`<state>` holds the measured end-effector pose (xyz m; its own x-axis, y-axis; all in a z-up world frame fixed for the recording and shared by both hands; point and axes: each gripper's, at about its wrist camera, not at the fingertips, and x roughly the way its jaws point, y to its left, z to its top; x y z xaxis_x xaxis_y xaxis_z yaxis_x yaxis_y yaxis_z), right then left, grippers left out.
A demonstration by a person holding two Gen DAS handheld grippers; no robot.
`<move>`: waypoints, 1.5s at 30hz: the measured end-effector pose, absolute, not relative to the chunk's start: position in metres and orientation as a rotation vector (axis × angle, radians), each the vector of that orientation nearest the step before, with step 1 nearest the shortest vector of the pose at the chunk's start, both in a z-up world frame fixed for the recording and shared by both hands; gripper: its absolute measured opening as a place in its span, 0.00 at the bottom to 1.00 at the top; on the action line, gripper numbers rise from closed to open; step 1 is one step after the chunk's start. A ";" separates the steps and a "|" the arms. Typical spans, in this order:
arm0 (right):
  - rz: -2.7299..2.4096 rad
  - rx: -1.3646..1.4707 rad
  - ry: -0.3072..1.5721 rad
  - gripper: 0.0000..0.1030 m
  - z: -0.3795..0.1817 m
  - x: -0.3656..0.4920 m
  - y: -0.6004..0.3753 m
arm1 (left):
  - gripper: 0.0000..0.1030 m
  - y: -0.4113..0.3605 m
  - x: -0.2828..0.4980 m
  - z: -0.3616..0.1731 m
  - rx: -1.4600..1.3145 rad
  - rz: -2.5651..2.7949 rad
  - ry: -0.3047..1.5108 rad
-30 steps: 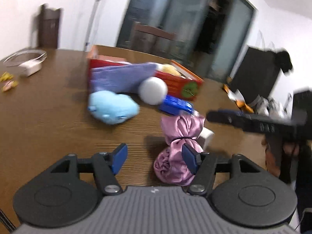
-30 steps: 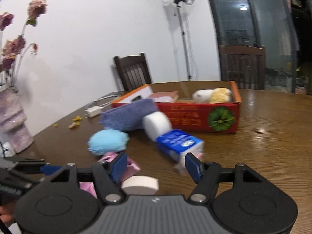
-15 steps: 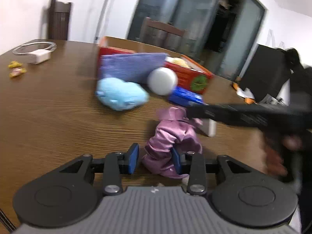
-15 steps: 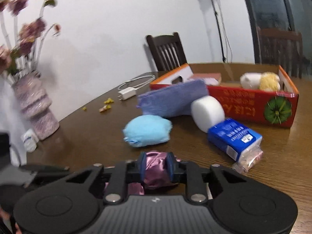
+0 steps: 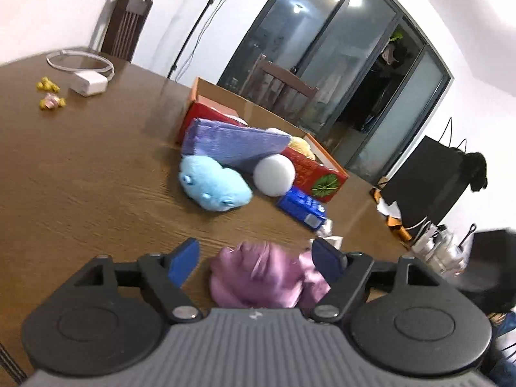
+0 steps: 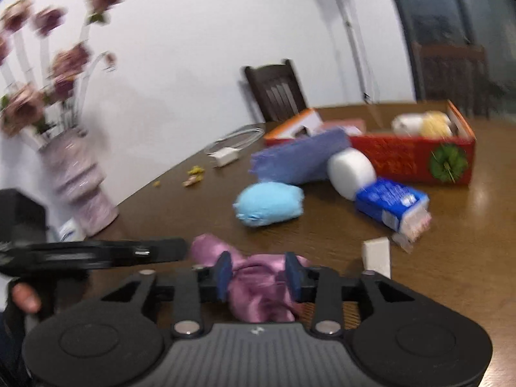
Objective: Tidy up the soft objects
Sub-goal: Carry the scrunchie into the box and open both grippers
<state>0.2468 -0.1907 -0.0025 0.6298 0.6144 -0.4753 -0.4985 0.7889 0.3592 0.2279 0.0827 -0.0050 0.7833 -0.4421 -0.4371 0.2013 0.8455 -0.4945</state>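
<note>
**Two grippers, one purple satin bundle**

Both our grippers sit at the purple satin bundle (image 5: 258, 274) on the wooden table (image 5: 80, 167). Our left gripper (image 5: 254, 258) is opening, its jaws wide apart with the cloth between them, pads clear of it. Our right gripper (image 6: 258, 274) is opening too (the blue pads look to touch the fabric's sides). Farther off lie a blue plush (image 5: 213, 187), white foam cylinder (image 5: 274, 175) and red box (image 5: 309, 174).
</note>
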 end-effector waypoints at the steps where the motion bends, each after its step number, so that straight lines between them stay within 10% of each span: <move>1: 0.635 0.213 0.633 0.42 -0.008 0.250 -0.190 | 0.76 0.079 0.231 -0.006 -0.442 -0.369 0.579; 10: 0.650 0.212 0.652 0.39 -0.022 0.247 -0.184 | 0.46 0.063 0.231 -0.030 -0.387 -0.391 0.661; 17: 0.689 0.245 0.635 0.12 -0.009 0.258 -0.188 | 0.23 0.057 0.244 -0.004 -0.345 -0.456 0.602; 26: 0.689 0.250 0.417 0.11 0.093 0.385 -0.200 | 0.23 0.055 0.388 0.102 -0.296 -0.520 0.457; 32: 0.649 0.331 0.606 0.12 0.073 0.509 -0.180 | 0.23 0.056 0.486 0.083 -0.283 -0.382 0.605; 37: 0.603 0.241 0.706 0.13 0.034 0.547 -0.149 | 0.43 0.049 0.510 0.047 -0.119 -0.248 0.698; 39: 0.599 0.186 0.760 0.22 0.020 0.554 -0.137 | 0.60 0.053 0.509 0.040 -0.097 -0.262 0.704; 45: 0.596 0.168 0.716 0.49 0.026 0.540 -0.142 | 0.69 0.068 0.490 0.059 -0.112 -0.257 0.632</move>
<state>0.5402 -0.1418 0.0258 0.5979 0.5666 -0.5670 -0.4548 0.8223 0.3421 0.4899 0.0680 0.0593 0.7763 -0.2711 -0.5690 0.2033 0.9622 -0.1811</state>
